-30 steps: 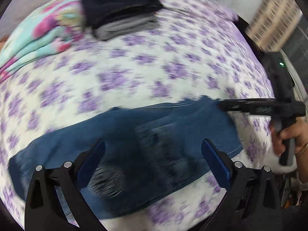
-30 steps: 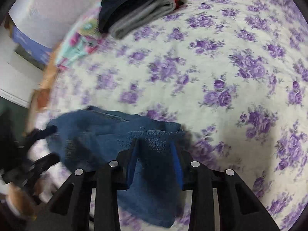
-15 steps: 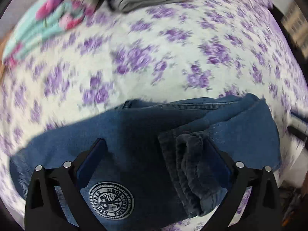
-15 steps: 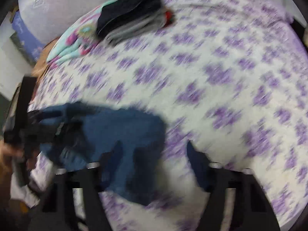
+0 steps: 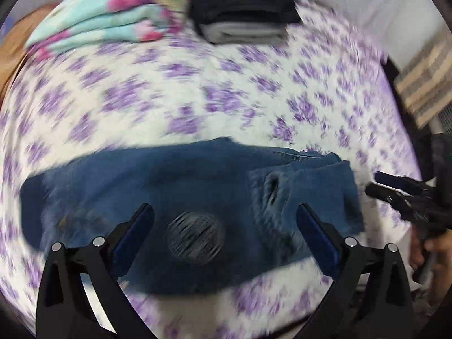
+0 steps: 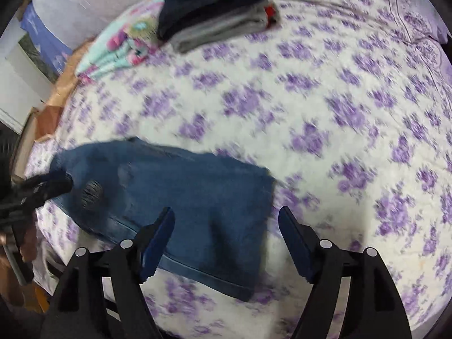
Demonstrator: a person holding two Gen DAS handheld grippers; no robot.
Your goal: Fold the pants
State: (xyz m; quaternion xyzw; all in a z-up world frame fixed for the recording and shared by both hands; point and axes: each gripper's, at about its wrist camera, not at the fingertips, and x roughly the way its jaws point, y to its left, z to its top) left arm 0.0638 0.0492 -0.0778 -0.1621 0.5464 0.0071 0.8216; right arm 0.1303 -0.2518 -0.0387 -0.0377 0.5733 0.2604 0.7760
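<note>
- Left wrist view: my left gripper (image 5: 224, 220) hangs over the bed (image 5: 197, 96), jaws spread wide, nothing between them. The pads clear the cloth.
- Below it lie the jeans (image 5: 175, 186), folded into a broad dark blue band across the near part of the sheet. A round patch (image 5: 195, 237) shows between the two fingers. At the right end the denim is bunched into a thicker, lighter fold.
- Far right in this view, the right gripper (image 5: 395, 186) is just beside the jeans' right end, apart from the cloth; a hand (image 5: 432, 254) grips its handle.
- Far end of the bed: a stack of dark and grey clothes (image 5: 243, 8), with a turquoise and pink flowered cloth (image 5: 107, 19) to its left.
- Right wrist view: my right gripper (image 6: 226, 231) has just been opening; jaws now stand wide and hold nothing. The jeans' right edge lies under the gap, flat on the sheet.
- The left gripper (image 6: 48, 186) shows at the left, over the patch end. Picture is blurred; whether it touches I cannot tell.
</note>
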